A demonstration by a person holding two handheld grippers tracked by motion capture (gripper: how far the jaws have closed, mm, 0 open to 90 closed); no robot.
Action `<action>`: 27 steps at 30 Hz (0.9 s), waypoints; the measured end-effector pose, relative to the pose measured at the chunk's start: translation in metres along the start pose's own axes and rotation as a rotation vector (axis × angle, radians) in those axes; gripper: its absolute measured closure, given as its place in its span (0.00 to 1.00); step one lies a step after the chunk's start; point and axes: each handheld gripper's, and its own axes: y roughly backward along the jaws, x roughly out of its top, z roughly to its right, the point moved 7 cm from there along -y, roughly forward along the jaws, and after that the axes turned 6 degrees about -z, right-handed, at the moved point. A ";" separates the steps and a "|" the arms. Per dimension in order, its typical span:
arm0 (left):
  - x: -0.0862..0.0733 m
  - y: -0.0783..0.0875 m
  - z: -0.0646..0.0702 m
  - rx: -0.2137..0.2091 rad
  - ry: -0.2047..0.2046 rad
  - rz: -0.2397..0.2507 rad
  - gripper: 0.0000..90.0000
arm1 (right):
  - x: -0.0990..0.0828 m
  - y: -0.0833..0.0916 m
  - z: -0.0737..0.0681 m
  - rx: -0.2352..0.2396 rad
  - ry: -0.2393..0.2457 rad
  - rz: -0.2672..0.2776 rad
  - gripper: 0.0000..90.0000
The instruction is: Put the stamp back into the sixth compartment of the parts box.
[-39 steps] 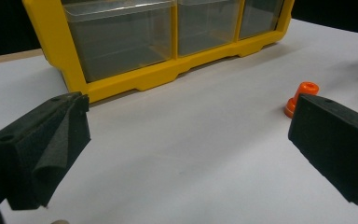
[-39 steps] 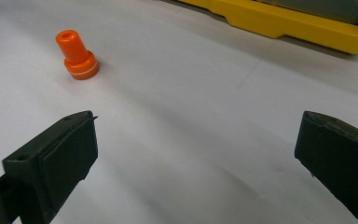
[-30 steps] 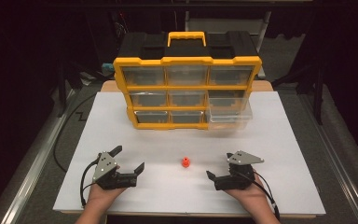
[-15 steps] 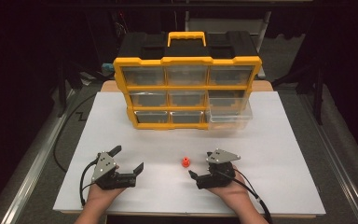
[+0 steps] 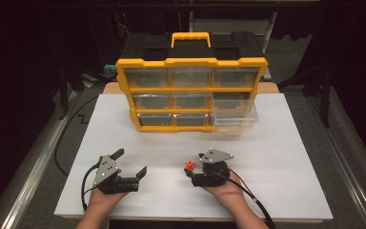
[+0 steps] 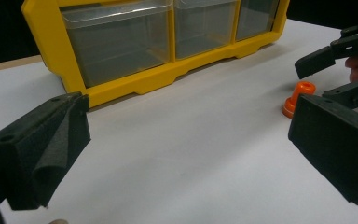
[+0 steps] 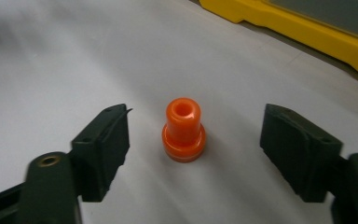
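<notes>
I keep the closing right gripper [image 7: 192, 154] centred on the upright orange plug [image 7: 183, 129], pads not yet touching; left gripper [image 5: 128, 164] spread.

Orange plug [image 7: 183, 130] — yellow organizer [image 5: 190, 90]

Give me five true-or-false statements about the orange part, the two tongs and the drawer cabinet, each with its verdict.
1. The orange part stands upright on the white tabletop. True.
2. The right tongs already clamp the orange part. False: their jaws have just been closing, but gaps remain on both sides.
3. The left tongs hold a drawer. False: they are open and hold nothing.
4. The yellow drawer cabinet has a yellow carry handle on top. True.
5. The bottom right drawer is pushed fully in. False: it sticks out from the cabinet.
</notes>
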 end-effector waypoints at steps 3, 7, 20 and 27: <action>0.000 0.000 0.000 -0.001 -0.005 -0.003 0.00 | 0.002 -0.002 0.000 -0.004 0.015 0.004 0.57; 0.000 0.000 0.000 -0.001 -0.005 -0.003 0.00 | 0.004 -0.003 -0.003 0.008 0.028 0.006 0.69; 0.000 0.001 -0.001 -0.003 0.000 -0.004 0.00 | 0.005 -0.007 -0.005 -0.011 0.049 -0.013 0.82; 0.000 0.002 -0.002 -0.010 0.019 0.006 0.00 | 0.007 0.003 -0.002 -0.018 0.061 -0.005 0.82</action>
